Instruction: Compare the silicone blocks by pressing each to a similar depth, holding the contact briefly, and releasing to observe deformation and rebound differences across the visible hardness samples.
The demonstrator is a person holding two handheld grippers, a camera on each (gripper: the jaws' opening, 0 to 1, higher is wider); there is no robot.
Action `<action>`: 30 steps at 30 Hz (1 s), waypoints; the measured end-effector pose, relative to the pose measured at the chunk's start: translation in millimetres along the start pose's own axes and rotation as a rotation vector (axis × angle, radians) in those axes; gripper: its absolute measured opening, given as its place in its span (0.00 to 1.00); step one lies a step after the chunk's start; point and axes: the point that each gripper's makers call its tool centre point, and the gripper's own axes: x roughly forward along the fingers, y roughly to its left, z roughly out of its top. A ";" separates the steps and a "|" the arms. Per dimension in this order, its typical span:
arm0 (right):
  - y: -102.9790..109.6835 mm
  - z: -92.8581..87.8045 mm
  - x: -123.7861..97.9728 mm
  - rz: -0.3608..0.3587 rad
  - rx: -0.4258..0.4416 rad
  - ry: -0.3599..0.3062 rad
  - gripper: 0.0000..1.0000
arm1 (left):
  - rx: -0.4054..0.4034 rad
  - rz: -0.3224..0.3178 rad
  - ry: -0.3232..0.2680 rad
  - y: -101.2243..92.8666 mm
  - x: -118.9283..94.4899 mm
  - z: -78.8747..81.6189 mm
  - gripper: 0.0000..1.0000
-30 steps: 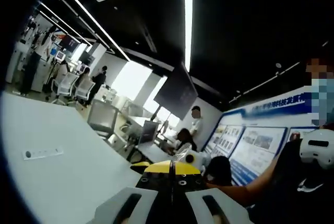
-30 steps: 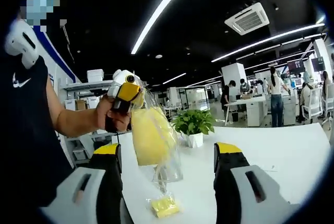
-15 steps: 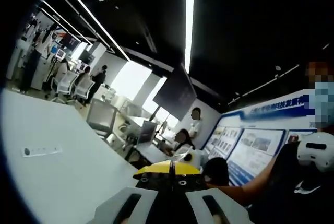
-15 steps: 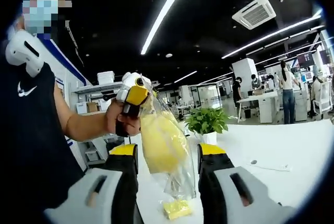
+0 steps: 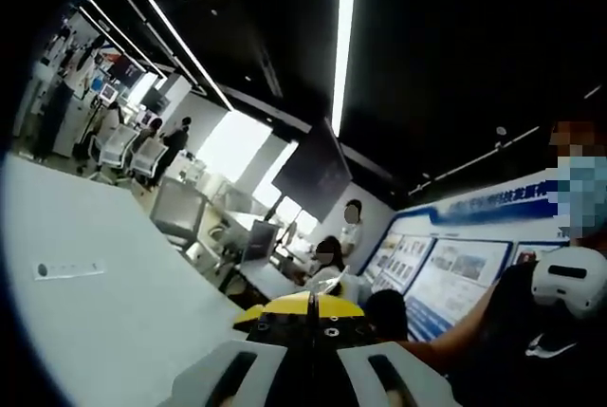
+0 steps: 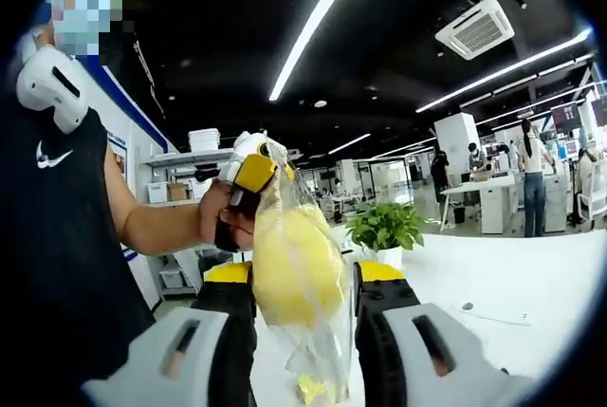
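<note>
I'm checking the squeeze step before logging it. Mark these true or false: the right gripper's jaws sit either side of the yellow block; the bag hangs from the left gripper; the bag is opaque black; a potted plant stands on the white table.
1. True: the right gripper brackets the yellow block.
2. True: the clear bag hangs from the left gripper.
3. False: it is transparent.
4. True: the potted plant stands on the white table.

The left gripper view tilts upward over the white table (image 5: 95, 312) toward the ceiling. The right gripper view faces the person (image 6: 66, 236) closely; both views share that table.
</note>
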 end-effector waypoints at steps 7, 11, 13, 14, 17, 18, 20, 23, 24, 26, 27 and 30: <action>3.4 3.3 3.3 0.014 -0.050 -0.010 0.21 | -0.001 0.006 -0.014 0.9 -5.5 3.0 0.00; 5.1 2.3 3.8 0.018 -0.018 0.016 0.18 | -0.002 0.015 -0.019 2.7 -6.8 3.2 0.00; 5.0 2.6 3.9 0.014 -0.030 0.013 0.16 | -0.007 0.015 -0.025 2.6 -7.1 3.3 0.00; 4.9 2.0 3.5 0.013 -0.032 0.017 0.15 | -0.005 0.016 -0.024 2.3 -7.0 3.0 0.00; 7.2 2.7 2.9 0.021 -0.014 0.034 0.13 | -0.004 0.016 -0.024 1.8 -7.7 2.6 0.00; 8.5 2.9 3.1 0.028 0.002 0.039 0.12 | -0.003 0.015 -0.025 1.0 -7.9 2.6 0.00; 10.7 3.1 2.7 0.046 0.038 0.049 0.10 | -0.003 0.013 -0.023 0.5 -8.5 2.8 0.00; 11.7 3.2 1.3 0.050 0.083 0.065 0.06 | 0.000 0.006 -0.022 -2.1 -8.9 1.2 0.00; 12.0 2.8 1.7 0.050 0.075 0.065 0.05 | 0.003 0.006 -0.022 -2.5 -9.3 0.4 0.00; 12.9 0.6 1.6 0.063 0.091 0.081 0.04 | 0.008 0.010 -0.019 -2.1 -10.3 -1.4 0.00; 13.1 -1.0 1.7 0.065 0.091 0.095 0.03 | 0.019 0.018 -0.014 -1.3 -11.4 -2.9 0.00; 13.5 -5.1 1.4 0.075 0.067 0.141 0.02 | 0.035 0.031 0.003 -1.0 -13.7 -7.0 0.00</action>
